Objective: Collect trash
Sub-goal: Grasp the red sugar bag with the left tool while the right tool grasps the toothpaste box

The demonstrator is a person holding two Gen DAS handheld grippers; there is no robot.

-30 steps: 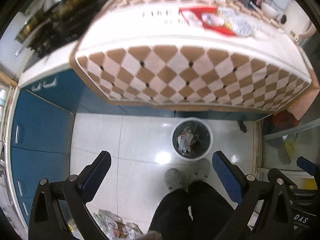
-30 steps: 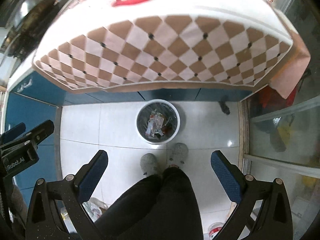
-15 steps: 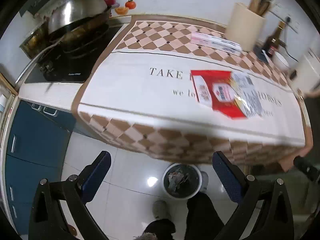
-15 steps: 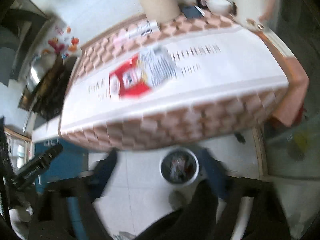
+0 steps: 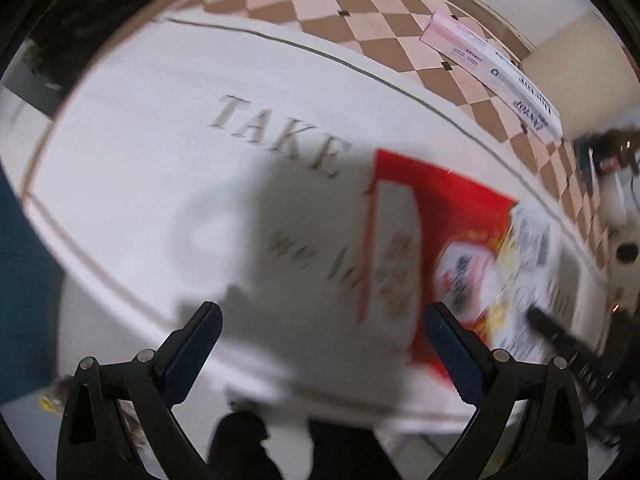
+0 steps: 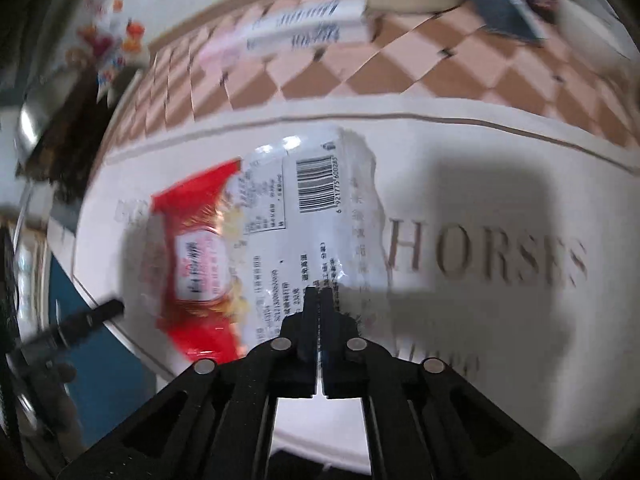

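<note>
Pinching its closed fingers at the near edge of the light, crinkly, slippery wrapper (image 6: 280, 248), the right gripper (image 6: 319, 294) is working the table's (image 6: 500, 184) front edge while the left gripper (image 5: 318, 340) is hanging wide open.

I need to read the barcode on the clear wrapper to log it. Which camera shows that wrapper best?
The right wrist view: the clear wrapper lies face-up in the centre, barcode sharp, overlapping the red packet, just ahead of the right tongs. The left wrist view shows it only as a blurred strip at the right edge.
</note>
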